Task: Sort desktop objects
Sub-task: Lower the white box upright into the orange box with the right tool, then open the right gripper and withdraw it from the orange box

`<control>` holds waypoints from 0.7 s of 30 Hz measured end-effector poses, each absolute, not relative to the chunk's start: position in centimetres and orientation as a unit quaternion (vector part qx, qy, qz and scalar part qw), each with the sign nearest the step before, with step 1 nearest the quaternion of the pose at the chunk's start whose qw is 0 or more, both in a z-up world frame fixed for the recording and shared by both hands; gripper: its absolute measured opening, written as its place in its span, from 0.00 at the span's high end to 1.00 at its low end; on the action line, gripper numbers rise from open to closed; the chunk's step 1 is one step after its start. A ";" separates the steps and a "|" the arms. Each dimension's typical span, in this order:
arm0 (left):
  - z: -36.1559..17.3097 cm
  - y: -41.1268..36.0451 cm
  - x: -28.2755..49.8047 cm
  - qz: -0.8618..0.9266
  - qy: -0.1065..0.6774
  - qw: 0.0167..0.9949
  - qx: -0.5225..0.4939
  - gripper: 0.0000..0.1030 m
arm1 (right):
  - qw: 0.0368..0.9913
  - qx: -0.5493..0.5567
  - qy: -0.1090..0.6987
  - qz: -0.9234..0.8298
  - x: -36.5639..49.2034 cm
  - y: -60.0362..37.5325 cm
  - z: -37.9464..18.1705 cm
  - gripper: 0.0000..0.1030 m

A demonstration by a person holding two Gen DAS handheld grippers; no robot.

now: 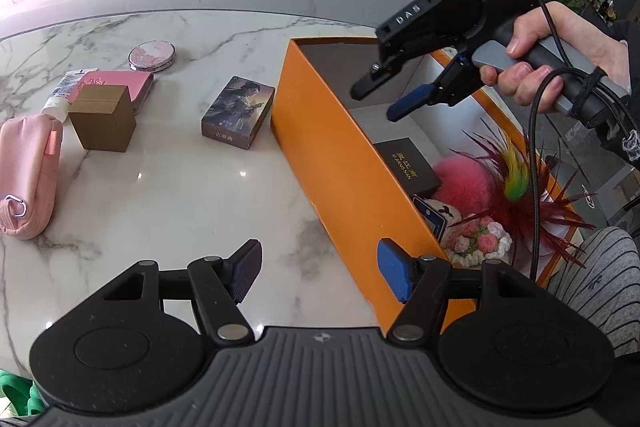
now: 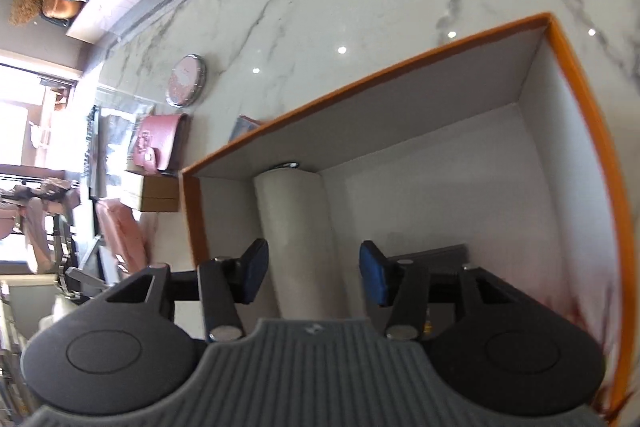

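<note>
Right gripper (image 2: 314, 277) above box (image 2: 580, 99), jaws parted astride white cylinder (image 2: 296, 227), pads clear. Left gripper (image 1: 320, 275) open, empty.

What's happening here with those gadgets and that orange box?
A person is tidying a marble table into an orange box, using a hand-held gripper in each hand. The right hand-held gripper is over the box, open, with a white cylinder lying between its fingers inside the box. The left hand-held gripper is open and holds nothing. A card box, a brown box and a pink pouch are on the table.
</note>
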State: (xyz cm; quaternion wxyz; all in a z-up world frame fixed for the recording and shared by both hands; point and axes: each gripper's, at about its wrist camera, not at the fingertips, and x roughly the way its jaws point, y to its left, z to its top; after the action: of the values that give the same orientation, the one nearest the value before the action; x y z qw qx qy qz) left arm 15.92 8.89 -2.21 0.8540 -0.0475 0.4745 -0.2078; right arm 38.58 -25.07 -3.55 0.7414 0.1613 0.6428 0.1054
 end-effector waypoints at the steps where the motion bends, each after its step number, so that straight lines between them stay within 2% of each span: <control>1: -2.2 8.9 16.0 -0.206 0.475 0.854 -0.047 0.27 | 0.747 0.137 0.644 0.090 38.5 -25.5 -3.4 0.59; 4: -2.3 8.8 16.1 -0.202 0.479 0.853 -0.045 0.27 | 0.754 0.088 0.647 0.070 38.0 -26.6 -3.6 0.81; 7: -2.4 8.5 16.0 -0.201 0.482 0.852 -0.040 0.27 | 0.761 0.040 0.646 0.046 37.2 -27.7 -4.3 0.87; 11: -2.3 8.1 15.8 -0.203 0.482 0.851 -0.034 0.27 | 0.761 -0.003 0.647 0.039 36.6 -27.9 -5.6 0.90; 14: -2.3 7.9 15.8 -0.202 0.484 0.851 -0.029 0.27 | 0.753 -0.009 0.657 0.038 36.2 -27.9 -6.7 0.90; 16: -2.2 7.8 15.8 -0.201 0.485 0.851 -0.028 0.27 | 0.747 -0.010 0.664 0.043 35.9 -27.7 -7.3 0.95; 21: -2.1 7.8 15.7 -0.201 0.484 0.851 -0.027 0.27 | 0.742 0.010 0.668 0.062 35.3 -27.2 -7.7 0.96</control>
State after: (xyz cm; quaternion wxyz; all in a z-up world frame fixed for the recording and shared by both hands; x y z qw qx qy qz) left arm 15.72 7.80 -2.12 0.8511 -0.0267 0.4844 -0.2006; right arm 35.34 -27.16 -7.70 0.7417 0.0097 0.6678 0.0619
